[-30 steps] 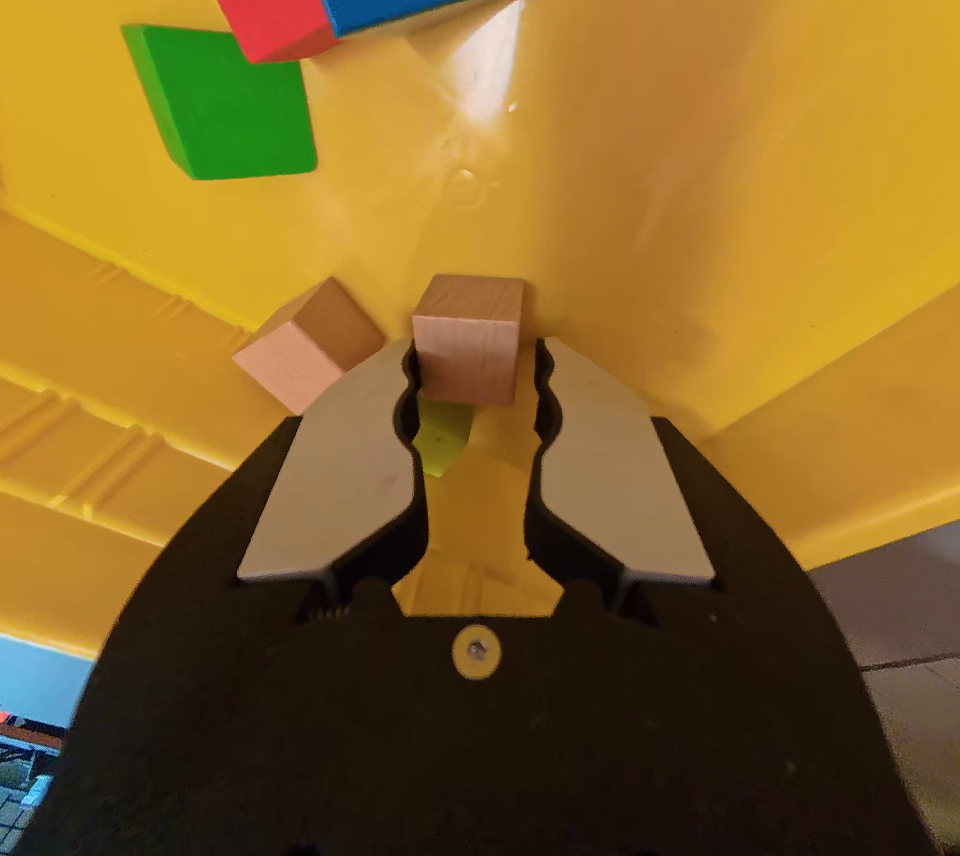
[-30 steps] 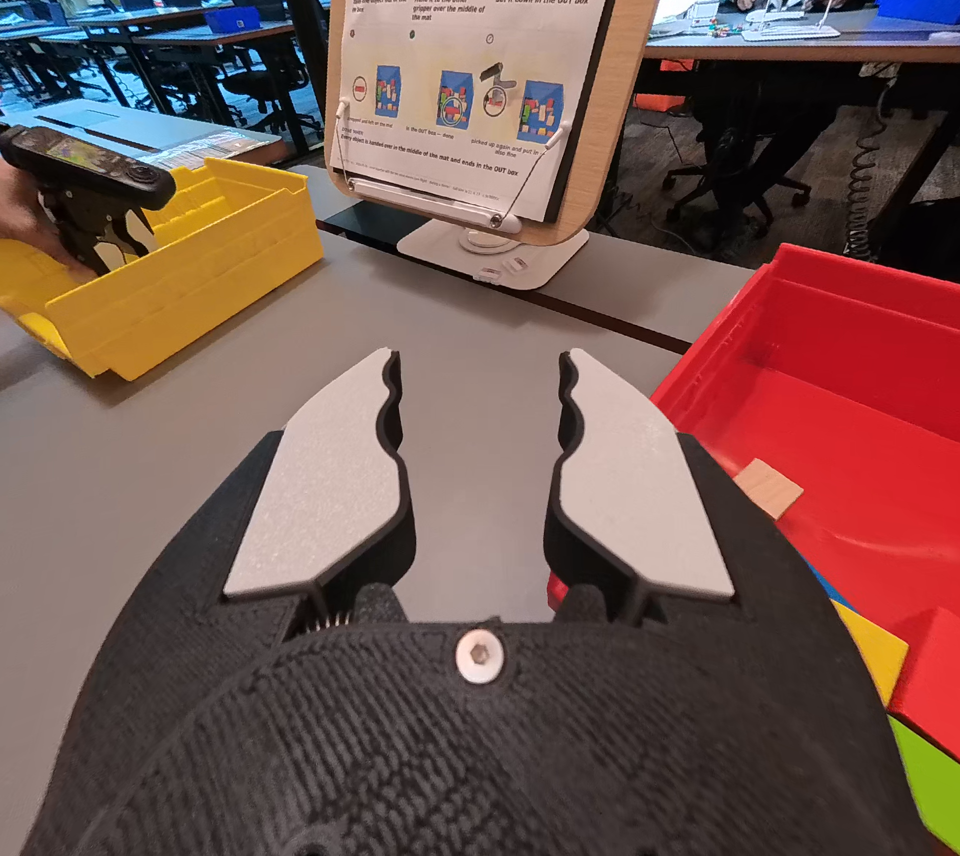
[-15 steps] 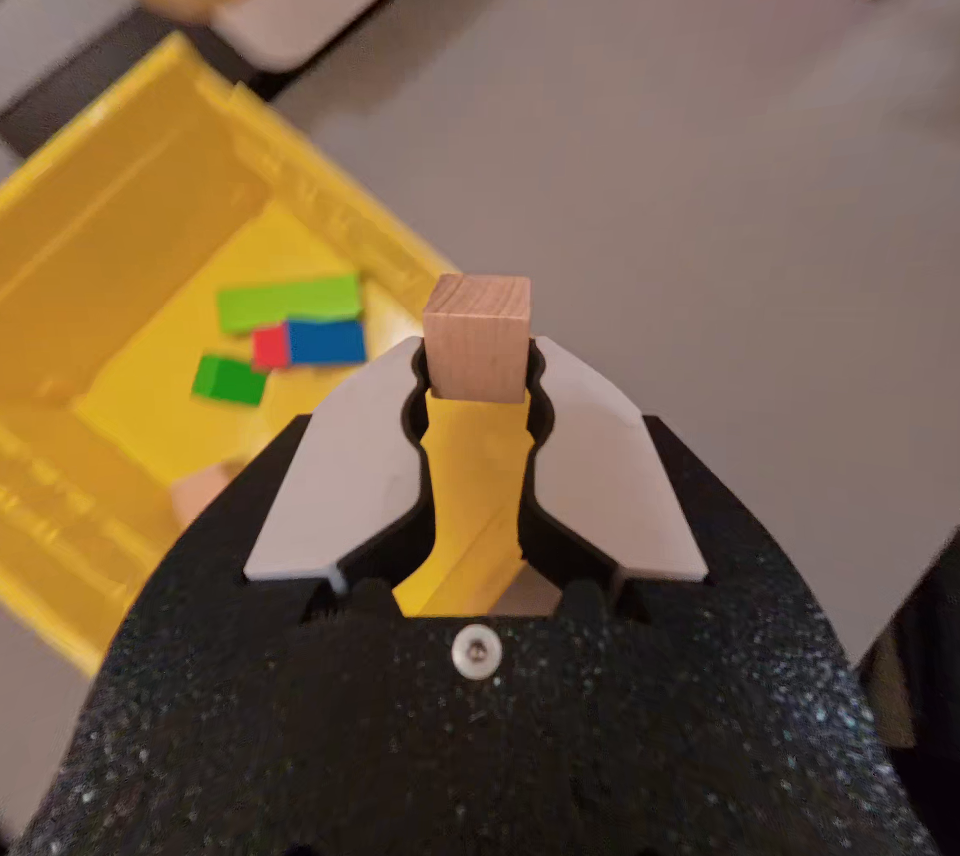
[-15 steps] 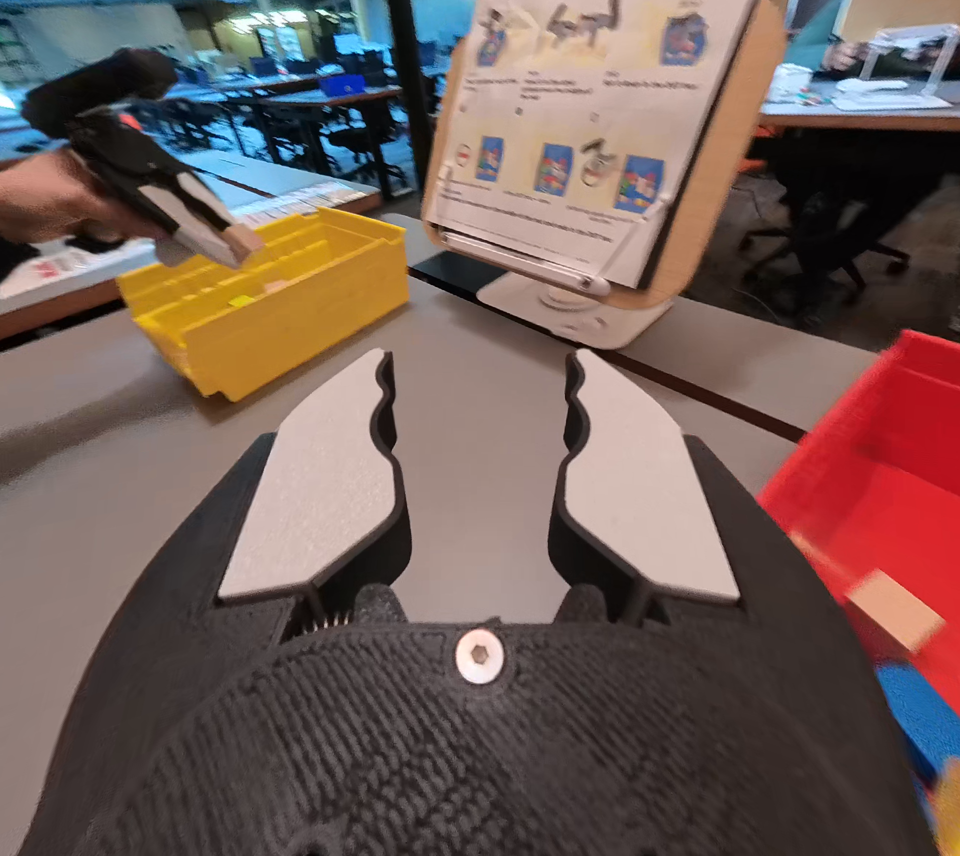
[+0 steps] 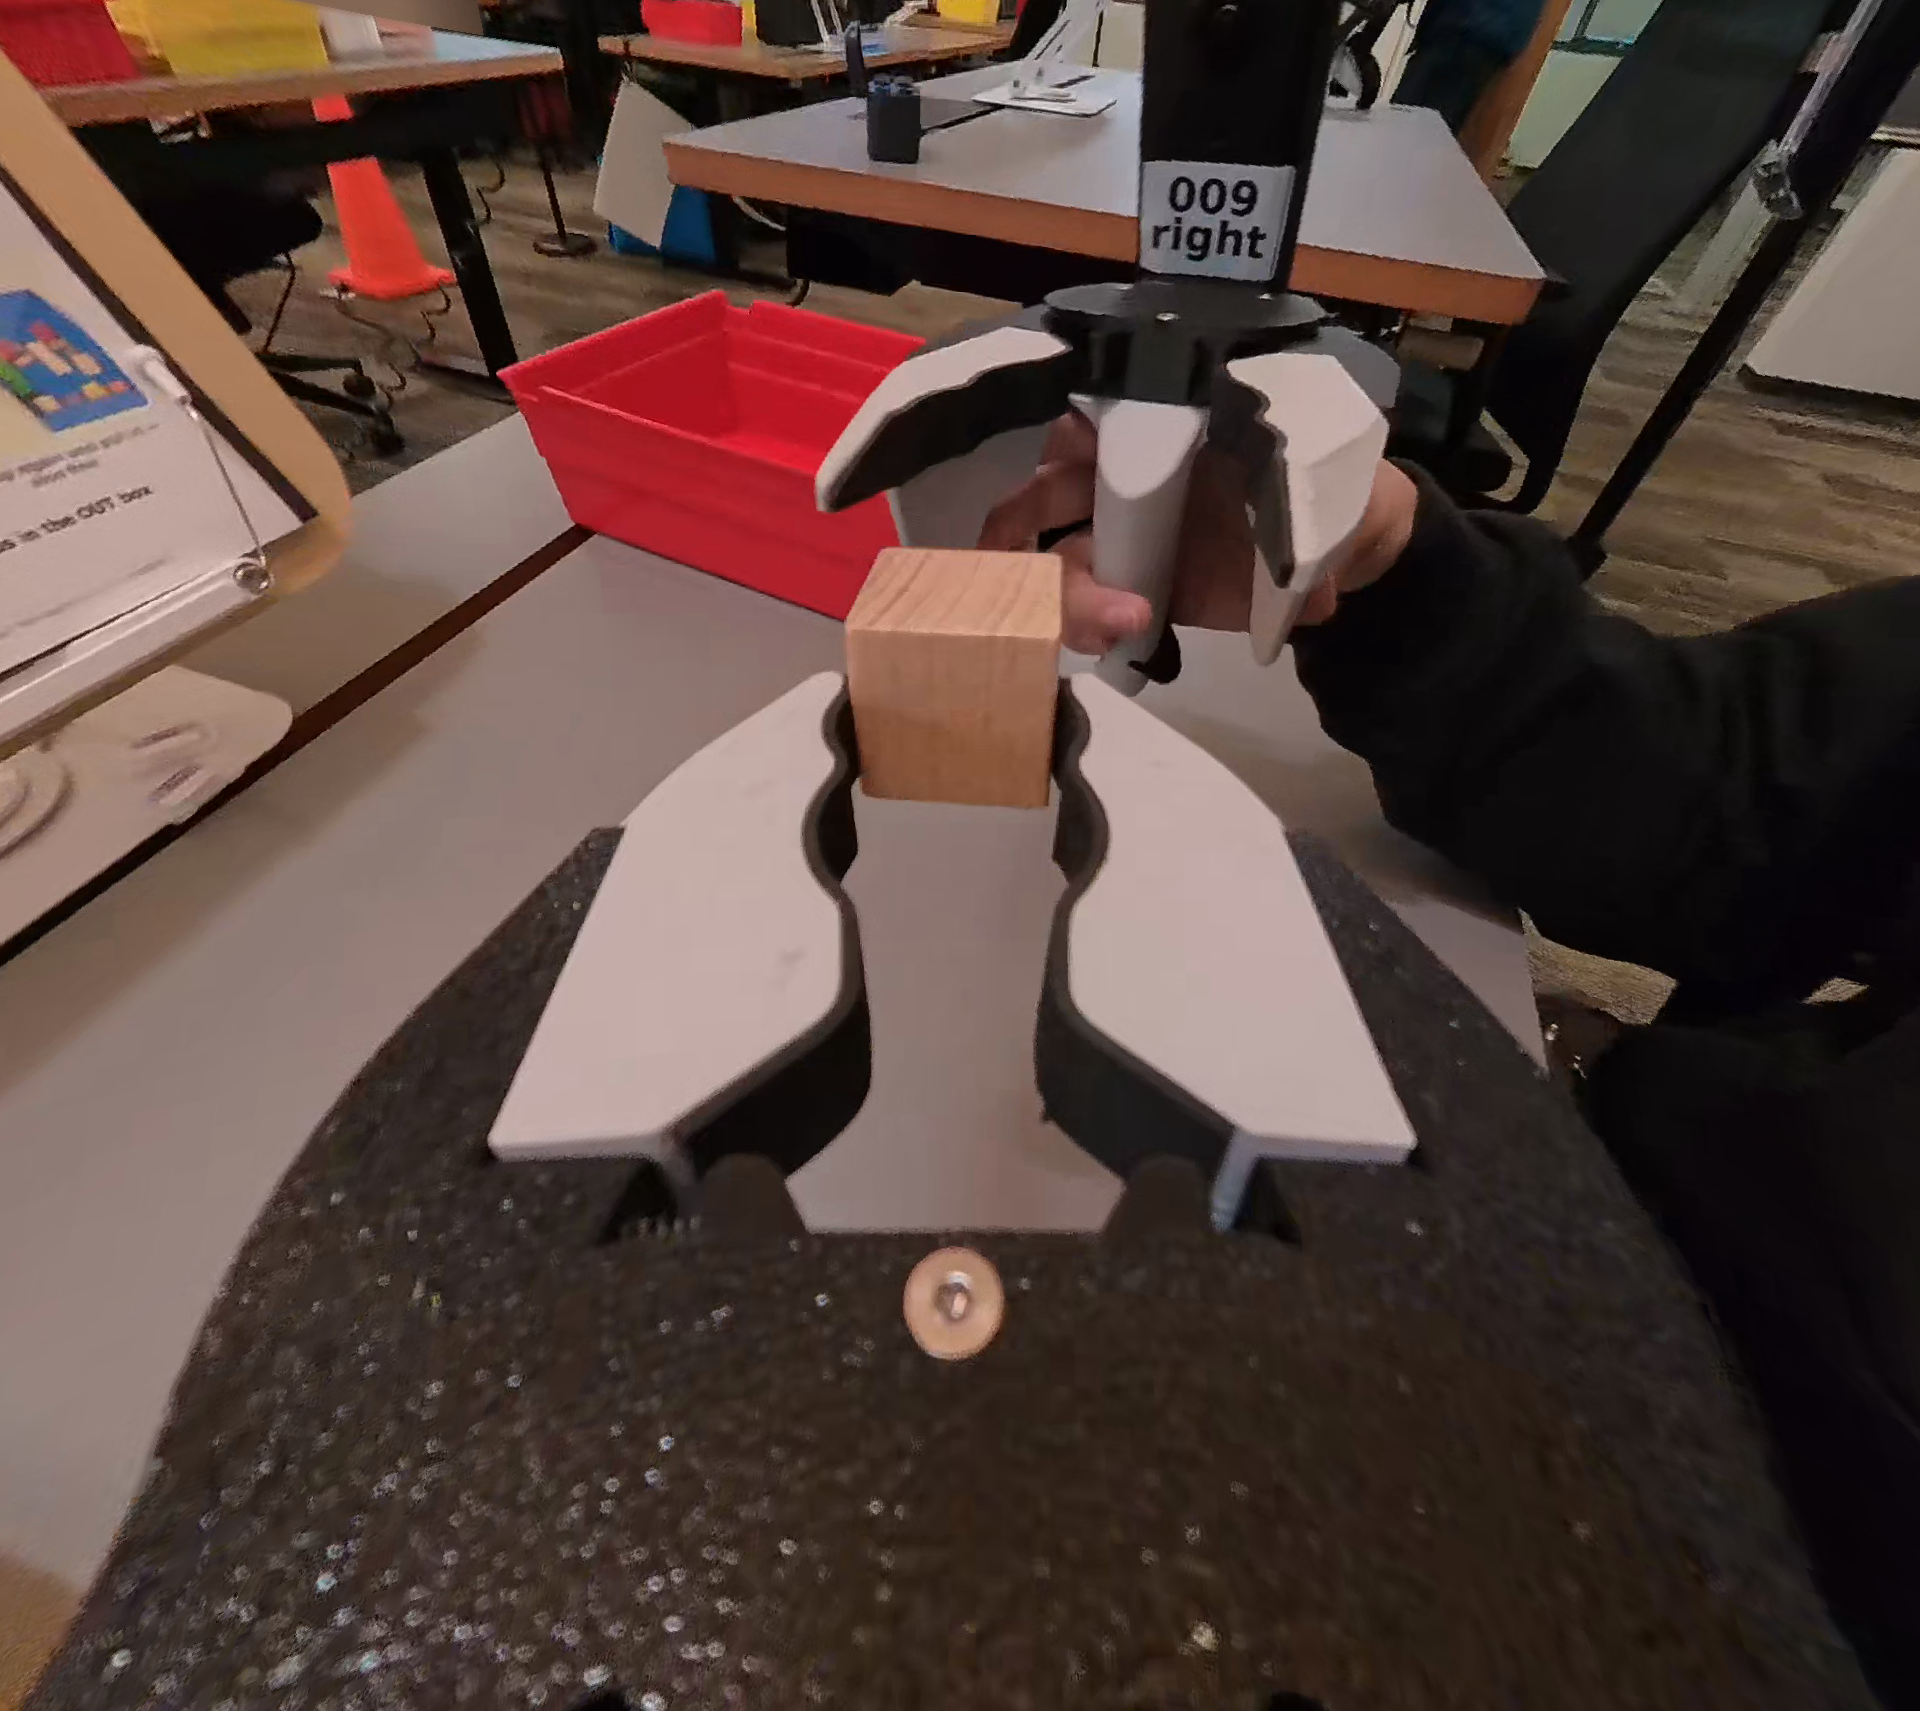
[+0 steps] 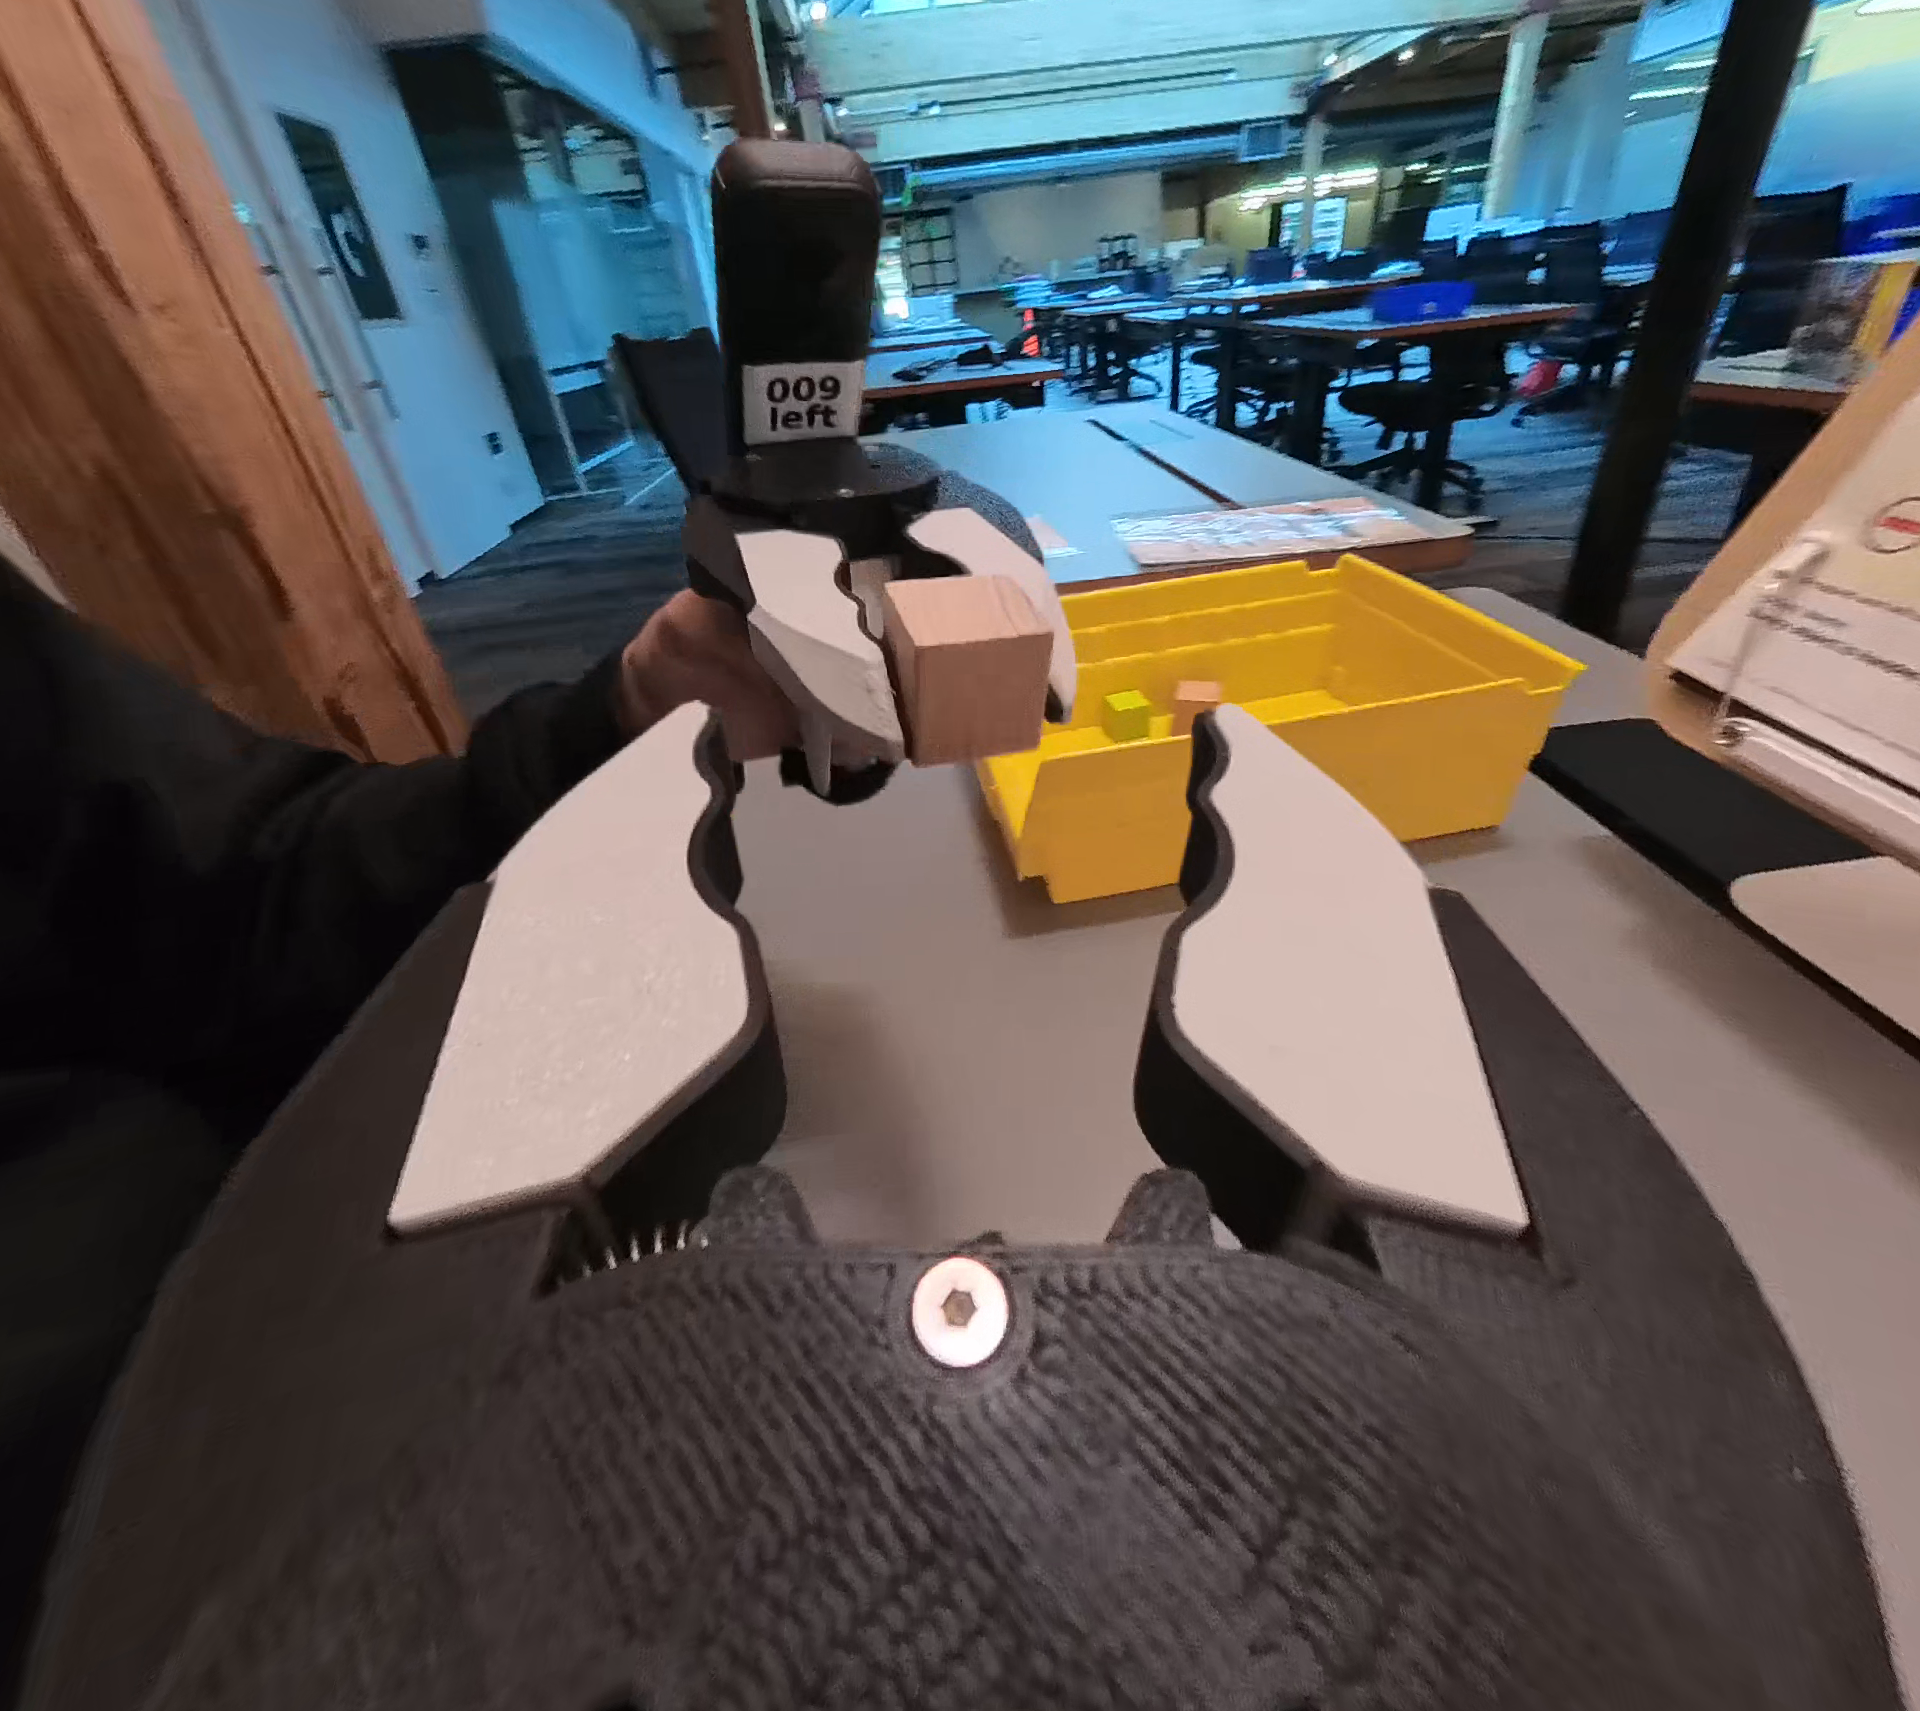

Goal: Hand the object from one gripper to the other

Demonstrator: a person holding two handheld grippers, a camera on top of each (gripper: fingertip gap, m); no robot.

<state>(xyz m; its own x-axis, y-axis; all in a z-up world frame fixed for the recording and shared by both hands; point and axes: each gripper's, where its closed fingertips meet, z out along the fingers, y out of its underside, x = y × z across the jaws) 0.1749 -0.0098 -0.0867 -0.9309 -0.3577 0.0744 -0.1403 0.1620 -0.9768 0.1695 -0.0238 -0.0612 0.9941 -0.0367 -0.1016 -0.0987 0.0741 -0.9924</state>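
Looking along the left hand-held gripper [image 5: 954, 726], the left wrist view shows its two grey fingers clenched on a plain wooden cube [image 5: 954, 674], both pads pressed against the cube's sides, the block raised above the grey surface [image 5: 468, 726]. Just beyond the cube the right hand-held gripper [image 5: 1070, 518] faces it, gripped by a hand [image 5: 1195, 560] in a black sleeve, its fingers spread wide with nothing between them. A red bin [image 5: 717, 425] stands on the surface behind, and a stand bearing an instruction sheet [image 5: 94, 456] sits at the left edge. In the right wrist view, the right hand-held gripper [image 6: 961, 768] is released, its fingers well apart and bare, with only the surface seen between them. Ahead of its tips the left hand-held gripper [image 6: 971, 664] holds the wooden cube [image 6: 971, 674] out toward it, near the fingertips but not between them. Behind stands a yellow bin [image 6: 1455, 726] with a small yellow-green block [image 6: 1125, 714] and a small wooden block [image 6: 1197, 700] inside.
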